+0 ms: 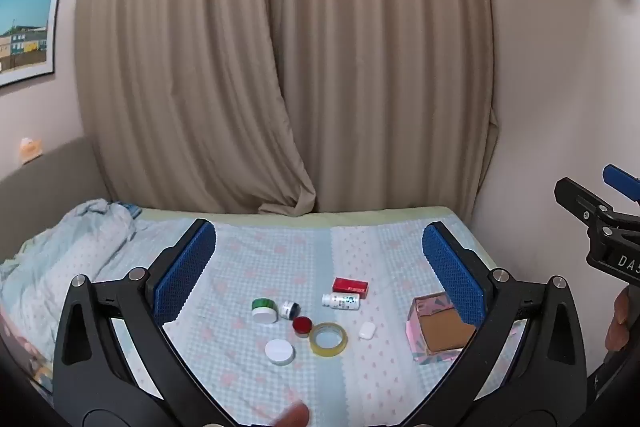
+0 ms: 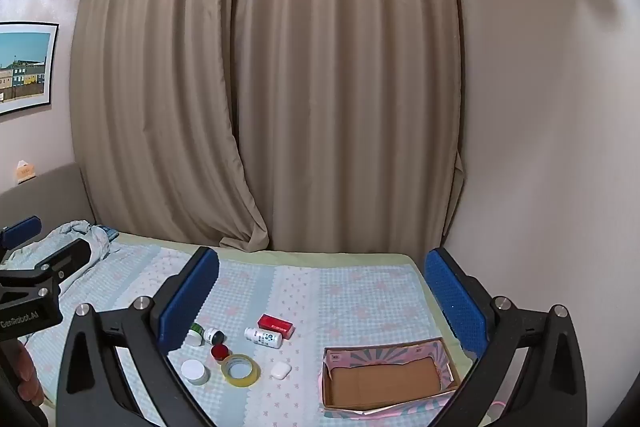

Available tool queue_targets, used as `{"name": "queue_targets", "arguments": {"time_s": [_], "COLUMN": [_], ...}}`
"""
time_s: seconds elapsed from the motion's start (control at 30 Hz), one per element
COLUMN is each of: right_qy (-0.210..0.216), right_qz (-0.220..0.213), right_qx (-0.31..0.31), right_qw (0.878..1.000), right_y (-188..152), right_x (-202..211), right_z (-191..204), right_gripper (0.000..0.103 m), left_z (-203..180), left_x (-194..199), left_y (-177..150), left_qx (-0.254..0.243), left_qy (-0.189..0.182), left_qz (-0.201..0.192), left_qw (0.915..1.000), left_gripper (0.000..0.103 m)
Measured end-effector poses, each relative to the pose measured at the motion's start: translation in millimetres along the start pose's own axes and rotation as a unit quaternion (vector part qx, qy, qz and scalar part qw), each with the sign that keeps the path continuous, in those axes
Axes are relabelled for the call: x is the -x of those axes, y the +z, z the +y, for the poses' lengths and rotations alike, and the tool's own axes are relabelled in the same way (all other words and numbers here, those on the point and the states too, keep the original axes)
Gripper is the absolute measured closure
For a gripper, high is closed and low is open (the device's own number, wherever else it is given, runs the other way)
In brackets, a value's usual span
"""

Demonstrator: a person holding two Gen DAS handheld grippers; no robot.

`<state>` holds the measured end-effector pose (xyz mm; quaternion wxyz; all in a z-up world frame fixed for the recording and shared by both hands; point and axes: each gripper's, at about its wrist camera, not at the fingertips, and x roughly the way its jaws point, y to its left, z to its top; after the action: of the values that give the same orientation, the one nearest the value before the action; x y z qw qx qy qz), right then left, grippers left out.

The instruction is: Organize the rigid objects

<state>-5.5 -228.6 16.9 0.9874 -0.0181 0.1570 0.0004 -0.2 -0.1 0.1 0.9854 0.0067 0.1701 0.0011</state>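
- On the far left wall you have a framed picture [image 2: 24, 67], with a rumpled blanket [image 1: 60, 243] on the bed's left end.
- Your left gripper [image 1: 320, 267] hovers over the checked bedspread [image 1: 280, 251], fingers spread wide, holding nothing.
- Near the middle lie a green-lidded jar [image 1: 265, 310], a white jar [image 1: 279, 351], a red cap [image 1: 301, 325], a tape roll [image 1: 328, 339], a white bottle [image 1: 341, 301], a red box [image 1: 350, 286] and a white case [image 1: 367, 330].
- To the right sits the open cardboard box [image 2: 386, 379], nothing inside.
- Your right gripper [image 2: 320, 291] is wide open too, holding nothing.
- Beige curtains [image 2: 260, 87] hang behind the bed.
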Motion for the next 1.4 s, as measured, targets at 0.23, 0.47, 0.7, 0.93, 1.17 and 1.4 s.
{"name": "queue_targets", "arguments": {"time_s": [0.23, 0.47, 0.7, 0.93, 1.17, 1.4], "right_qy": [0.003, 0.009, 0.01, 0.011, 0.012, 0.011], "right_qz": [0.005, 0.005, -0.001, -0.001, 0.001, -0.001], "right_qx": [-0.022, -0.007, 0.005, 0.004, 0.002, -0.002], "right_qw": [1.0, 1.0, 1.0, 1.0, 1.0, 1.0], "right_y": [3.5, -2.7, -9.5, -12.0, -7.1, -7.9], "right_x": [0.9, -1.0, -3.4, -3.9, -1.8, 2.4], "right_z": [-1.8, -0.9, 2.4, 1.2, -1.0, -2.5], "right_gripper": [0.0, 0.0, 0.0, 0.0, 0.0, 0.0], "left_z": [9.8, 2.4, -1.7, -2.5, -1.9, -2.8], "left_x": [1.9, -1.4, -2.7, -1.3, -0.2, 1.6], "left_y": [1.7, -6.0, -6.7, -6.2, -4.0, -2.9], "left_qx": [0.014, 0.013, 0.016, 0.02, 0.025, 0.023], "left_qy": [-0.01, -0.003, 0.004, 0.011, 0.008, 0.015], "left_qz": [-0.003, 0.01, 0.01, 0.007, 0.008, 0.007], "left_qw": [0.9998, 0.9999, 0.9998, 0.9997, 0.9996, 0.9996], "left_gripper": [0.0, 0.0, 0.0, 0.0, 0.0, 0.0]}}
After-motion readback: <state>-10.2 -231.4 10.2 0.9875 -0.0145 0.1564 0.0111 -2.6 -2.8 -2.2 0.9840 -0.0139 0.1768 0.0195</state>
